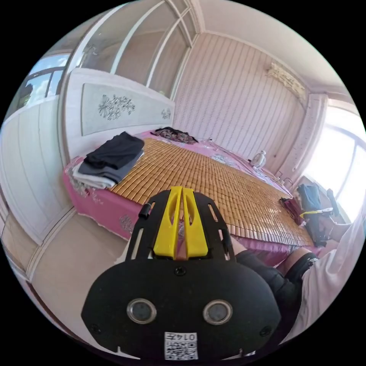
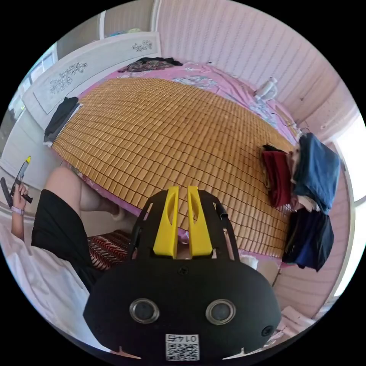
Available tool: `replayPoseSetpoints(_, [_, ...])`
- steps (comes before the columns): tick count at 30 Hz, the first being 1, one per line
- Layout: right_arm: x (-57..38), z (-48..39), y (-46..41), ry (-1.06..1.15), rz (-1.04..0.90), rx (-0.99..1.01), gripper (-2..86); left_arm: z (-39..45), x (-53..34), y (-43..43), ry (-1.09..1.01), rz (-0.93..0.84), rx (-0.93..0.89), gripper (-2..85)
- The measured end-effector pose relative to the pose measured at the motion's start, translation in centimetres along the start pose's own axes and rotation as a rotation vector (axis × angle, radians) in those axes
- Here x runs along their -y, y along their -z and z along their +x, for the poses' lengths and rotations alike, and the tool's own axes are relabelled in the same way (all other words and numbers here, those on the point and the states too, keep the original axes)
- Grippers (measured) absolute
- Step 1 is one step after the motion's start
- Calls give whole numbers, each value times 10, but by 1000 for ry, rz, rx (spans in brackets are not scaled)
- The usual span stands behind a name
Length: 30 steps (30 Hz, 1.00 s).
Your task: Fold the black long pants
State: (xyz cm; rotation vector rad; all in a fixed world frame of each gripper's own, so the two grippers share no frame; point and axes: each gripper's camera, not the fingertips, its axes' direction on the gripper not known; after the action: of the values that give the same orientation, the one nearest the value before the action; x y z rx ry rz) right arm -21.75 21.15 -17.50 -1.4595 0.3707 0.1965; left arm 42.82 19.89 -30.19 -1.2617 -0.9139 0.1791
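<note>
My left gripper [image 1: 182,189] hangs in the air over the near edge of the bed, jaws together with nothing between them. My right gripper [image 2: 182,188] hovers above the bamboo mat [image 2: 164,126], jaws almost touching and empty. A stack of folded clothes [image 1: 110,160] with a black garment on top lies at the mat's corner by the headboard. An unfolded pile sits at the other end, with a red piece [image 2: 278,177], a blue piece [image 2: 316,167] and a dark garment [image 2: 309,236] hanging over the bed edge. Which dark piece is the black long pants I cannot tell.
A person in a white top and black shorts [image 2: 57,228] stands between the grippers at the bedside, one hand holding the left gripper [image 2: 23,167]. Dark clothes [image 1: 173,134] lie by the headboard [image 1: 122,108]. A small white fan [image 2: 267,89] stands at the far side.
</note>
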Motion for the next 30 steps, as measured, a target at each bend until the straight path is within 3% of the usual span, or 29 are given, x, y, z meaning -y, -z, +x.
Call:
replayPoseSetpoints(4, [-113, 50, 33, -308, 81, -182, 89, 72, 31, 10, -81, 20, -126, -10])
replayPoseSetpoints(9, [-231, 97, 43, -509, 125, -59, 106, 154, 49, 9, -240, -31, -182, -8])
replayPoseSetpoints(14, [-332, 143, 49, -661, 128, -52, 81, 255, 81, -15, -383, -89, -390, 25])
replayPoseSetpoints(17, [-378, 175, 47, -765, 148, -22, 80, 319, 99, -30, -427, -100, -434, 90])
replayPoseSetpoints(30, [-461, 308, 44, -896, 349, -17, 84, 598, 134, -137, -747, -323, -733, 113])
